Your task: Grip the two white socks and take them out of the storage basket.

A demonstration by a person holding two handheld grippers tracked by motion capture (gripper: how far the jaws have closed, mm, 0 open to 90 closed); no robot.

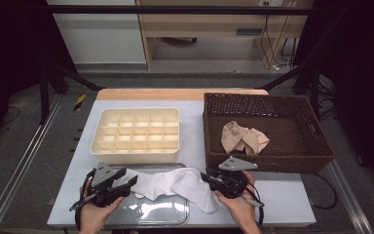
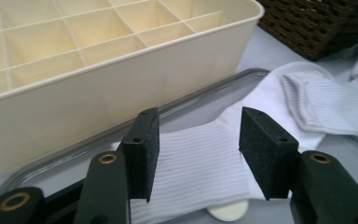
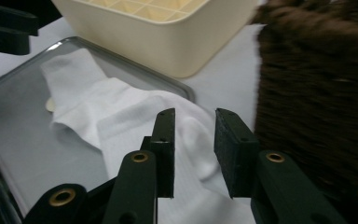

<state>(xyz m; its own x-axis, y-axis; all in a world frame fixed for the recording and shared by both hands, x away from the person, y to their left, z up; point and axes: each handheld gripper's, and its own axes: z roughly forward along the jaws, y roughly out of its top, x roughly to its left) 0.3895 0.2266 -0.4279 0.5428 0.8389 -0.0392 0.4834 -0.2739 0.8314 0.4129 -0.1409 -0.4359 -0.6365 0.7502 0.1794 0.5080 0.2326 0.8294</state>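
**White sock spread between two grippers**

Lying flat across the metal tray (image 1: 175,214), a white sock (image 1: 175,184), ribbed, limp, its cuff folded back near the left gripper (image 1: 129,183). Left gripper released, pads (image 2: 142,149) standing apart with ribbed cloth between them, not pressing. Right gripper (image 3: 193,149) released too, jaws parted above the sock's toe end. Just beyond both grippers, a cream divided box (image 1: 136,134); beside the right gripper, a brown wicker basket (image 1: 316,146) holding a beige sock (image 1: 243,138)
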